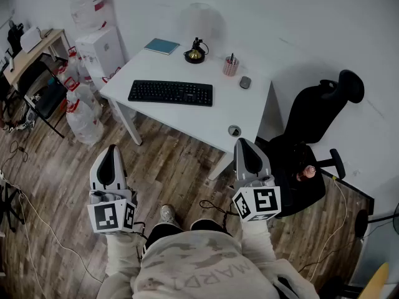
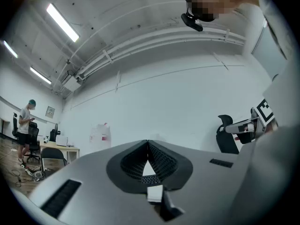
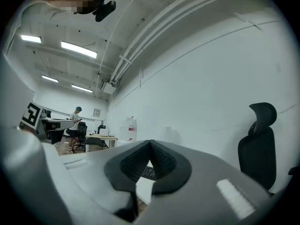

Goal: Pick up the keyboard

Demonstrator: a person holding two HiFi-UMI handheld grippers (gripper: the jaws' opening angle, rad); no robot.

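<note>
A black keyboard (image 1: 170,93) lies flat on the white desk (image 1: 218,120), well ahead of both grippers. My left gripper (image 1: 111,151) hangs over the wooden floor short of the desk's front left, jaws shut on nothing. The right gripper (image 1: 247,146) hovers by the desk's near right corner, also shut and empty. In the left gripper view the left gripper (image 2: 148,142) points about level at the far white wall. Through the right gripper (image 3: 150,143) a sliver of the keyboard (image 3: 148,172) shows in the gap below its tips.
On the desk stand a teal notebook (image 1: 161,46), a black-and-brass ornament (image 1: 195,54), a pen cup (image 1: 230,65) and a mouse (image 1: 245,82). A black office chair (image 1: 312,136) stands right of the desk. Water bottles (image 1: 81,114) and a white box (image 1: 100,52) sit left. A person (image 2: 24,125) stands far off.
</note>
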